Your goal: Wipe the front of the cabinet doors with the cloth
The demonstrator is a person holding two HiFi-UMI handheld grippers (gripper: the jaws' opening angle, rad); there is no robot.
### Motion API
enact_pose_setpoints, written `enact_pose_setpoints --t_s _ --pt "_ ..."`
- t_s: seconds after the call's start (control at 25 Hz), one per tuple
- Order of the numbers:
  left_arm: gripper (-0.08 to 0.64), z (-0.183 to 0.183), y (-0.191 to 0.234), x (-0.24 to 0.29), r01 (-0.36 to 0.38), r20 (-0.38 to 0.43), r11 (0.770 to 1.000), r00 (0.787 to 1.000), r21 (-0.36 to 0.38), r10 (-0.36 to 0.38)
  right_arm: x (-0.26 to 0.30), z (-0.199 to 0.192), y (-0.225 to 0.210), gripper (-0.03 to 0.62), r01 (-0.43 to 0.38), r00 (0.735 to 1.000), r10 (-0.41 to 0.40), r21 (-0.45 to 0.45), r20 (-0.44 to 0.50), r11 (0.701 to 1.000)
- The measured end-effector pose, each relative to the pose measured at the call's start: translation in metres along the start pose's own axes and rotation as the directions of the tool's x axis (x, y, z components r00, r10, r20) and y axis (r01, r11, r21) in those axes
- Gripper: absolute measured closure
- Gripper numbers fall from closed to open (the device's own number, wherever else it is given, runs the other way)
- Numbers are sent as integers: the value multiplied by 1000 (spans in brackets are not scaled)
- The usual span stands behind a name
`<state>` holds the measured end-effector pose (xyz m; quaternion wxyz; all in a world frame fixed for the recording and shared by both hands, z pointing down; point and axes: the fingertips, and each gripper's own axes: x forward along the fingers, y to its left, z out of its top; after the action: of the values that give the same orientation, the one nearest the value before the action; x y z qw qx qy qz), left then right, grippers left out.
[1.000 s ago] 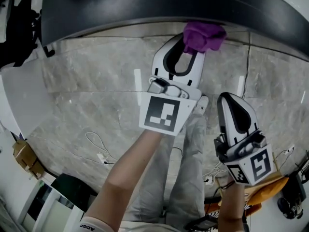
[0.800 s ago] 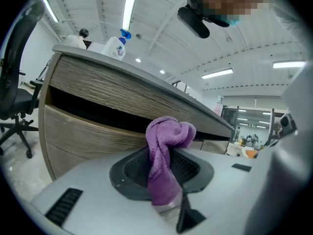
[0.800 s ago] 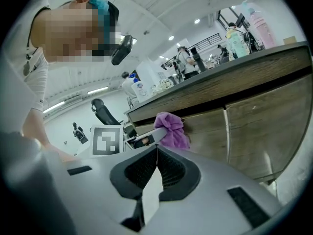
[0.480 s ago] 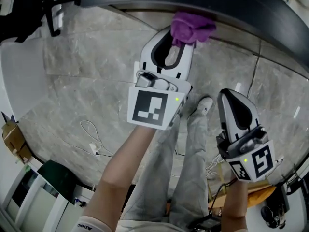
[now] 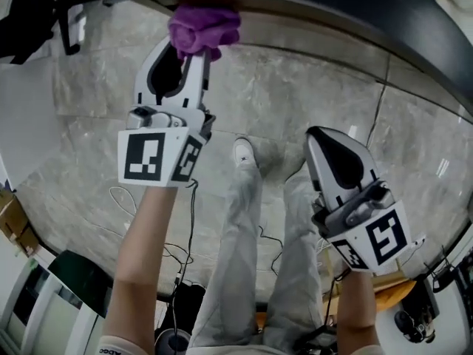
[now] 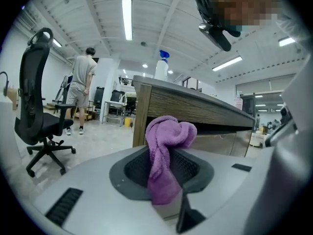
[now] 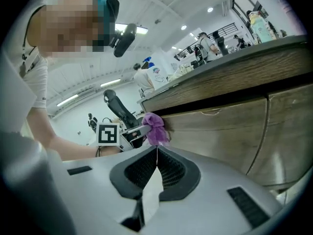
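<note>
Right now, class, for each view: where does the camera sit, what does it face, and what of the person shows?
Head view: on the head, looking down; forearms, legs, left gripper, right gripper.
Left gripper view: along jaws shut on purple cloth, toward cabinet; head above.
Right gripper view: along shut empty jaws; left arm, torso.
Shared: the cloth.

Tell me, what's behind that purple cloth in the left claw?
The wooden cabinet front, near its corner. The cloth, gripped by the left claw, hides the patch it seems pressed against.
</note>
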<state>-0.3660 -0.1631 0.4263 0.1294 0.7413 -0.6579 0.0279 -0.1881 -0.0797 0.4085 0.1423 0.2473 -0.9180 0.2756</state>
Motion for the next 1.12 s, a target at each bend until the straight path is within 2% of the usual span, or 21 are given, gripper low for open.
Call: enact_pose_setpoints --t_s 0.2,0.4,0.56,0.68,0.84,1.0,1.12 --pt "459 -4 3 -1 -42 -20 999 999 -1 42 -25 -11 -41 565 47 999 -47 6 -22 999" --pt "459 -6 14 -10 -214 12 976 977 28 214 -56 2 -75 565 58 998 -58 -51 8 997" --pt "459 -8 -23 -14 -278 46 961 959 -15 278 -85 0 -93 565 29 1000 -29 -68 0 997" --pt "459 -22 -82 -2 -220 36 975 975 -18 220 -101 -9 -101 565 7 1000 -9 -78 -24 997" --pt "459 -51 -178 28 -57 -9 998 998 -14 57 -123 -15 -116 565 18 1000 -18 -50 -15 999" --pt "459 -75 -245 59 36 -44 998 998 -44 -38 -144 -21 -134 565 39 999 -39 -9 9 999" --pt "459 -88 -266 79 71 -59 996 995 -61 -75 -150 -29 -144 565 45 999 -45 15 16 999"
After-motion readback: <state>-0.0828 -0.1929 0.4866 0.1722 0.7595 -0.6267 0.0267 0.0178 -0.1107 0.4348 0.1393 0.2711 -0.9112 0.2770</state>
